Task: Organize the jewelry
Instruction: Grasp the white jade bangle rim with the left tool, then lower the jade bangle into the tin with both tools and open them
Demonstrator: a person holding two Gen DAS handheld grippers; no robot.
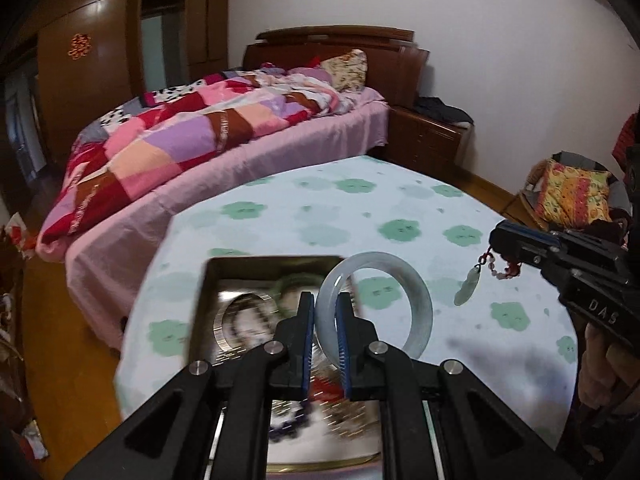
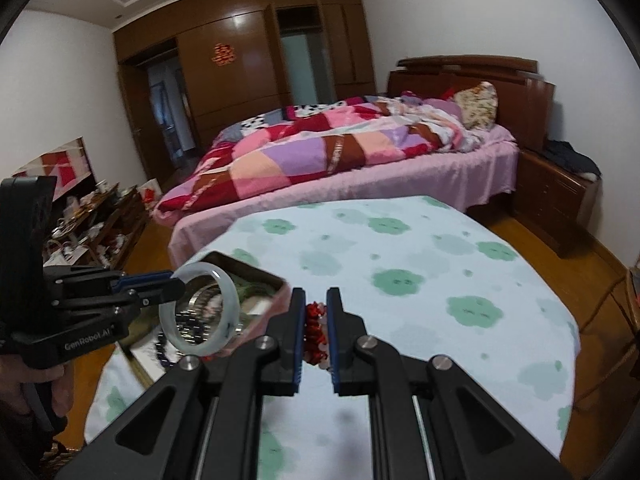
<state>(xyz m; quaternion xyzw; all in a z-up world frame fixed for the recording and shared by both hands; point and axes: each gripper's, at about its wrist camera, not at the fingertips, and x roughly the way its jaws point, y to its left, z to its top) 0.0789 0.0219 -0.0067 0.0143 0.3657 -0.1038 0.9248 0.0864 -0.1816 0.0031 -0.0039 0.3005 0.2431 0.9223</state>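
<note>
- I am counting one pale jade bangle.
- I am seeing one red bead string, carrying one green pendant.
- I am counting one metal tin, with one dark bead bracelet inside.
- I am working two grippers: left, right.

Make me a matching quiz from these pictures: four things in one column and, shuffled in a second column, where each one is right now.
Things
1. pale bangle
2. red bead string with green pendant
3. open tin
4. patchwork quilt

Places
A. lying on the bed
B. pinched in the left hand-held gripper
C. standing on the flowered tablecloth
D. pinched in the right hand-held gripper

Pairs: 1-B, 2-D, 3-C, 4-A
</note>
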